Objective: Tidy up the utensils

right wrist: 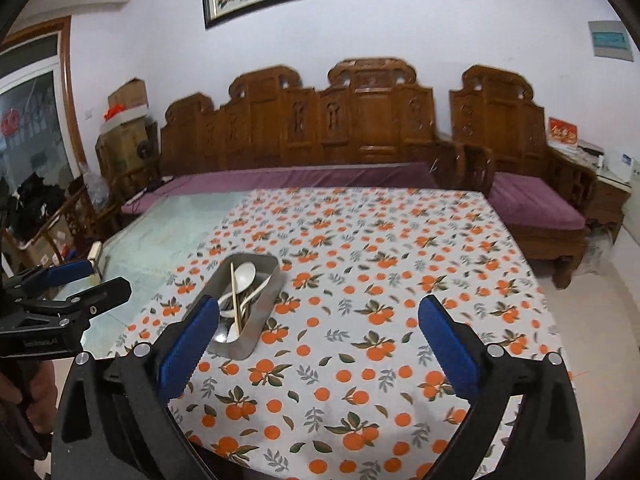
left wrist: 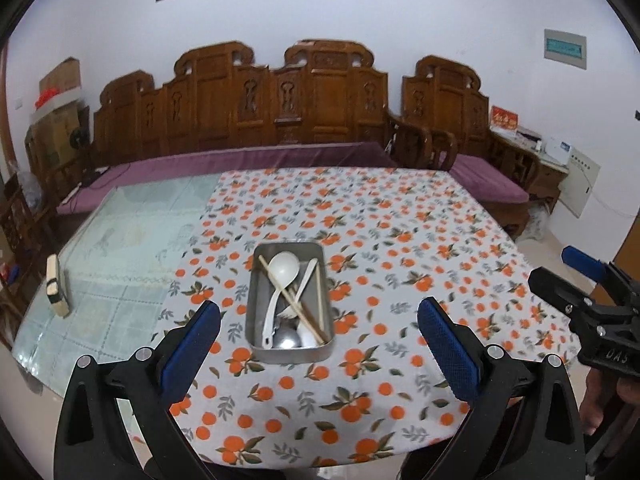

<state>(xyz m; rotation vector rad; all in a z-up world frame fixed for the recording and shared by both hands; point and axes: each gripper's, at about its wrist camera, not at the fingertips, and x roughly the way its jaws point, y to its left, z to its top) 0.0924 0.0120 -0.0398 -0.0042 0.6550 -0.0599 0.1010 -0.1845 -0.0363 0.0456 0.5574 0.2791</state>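
Holding both tongs above the near edge of the surface [left wrist: 120, 232], I have the metal tray [left wrist: 289, 346] as my landmark. It sits on the orange-print cloth [left wrist: 400, 240], near the cloth's left border where bare glass begins. Inside the tray lie the utensils: a white ladle [left wrist: 282, 270] with its bowl at the far end, a white spoon [left wrist: 306, 278] beside it, a pair of chopsticks [left wrist: 288, 300] with one stick crossing the ladle's handle on a slant and the other along the tray's right wall, and some steel cutlery [left wrist: 286, 334] at the near end that I cannot sort out piece by piece.

My left tongs [left wrist: 320, 320] stand wide with nothing between them, hanging nearer to me than the tray, which shows in the gap between the blue pads.

My right tongs [right wrist: 320, 320] are spread wide too and carry nothing, off to the right of the tray; their left pad overlaps the tray's near corner in the right wrist view.

A small wooden block [left wrist: 56, 286] lies on the glass, well left of the tray.
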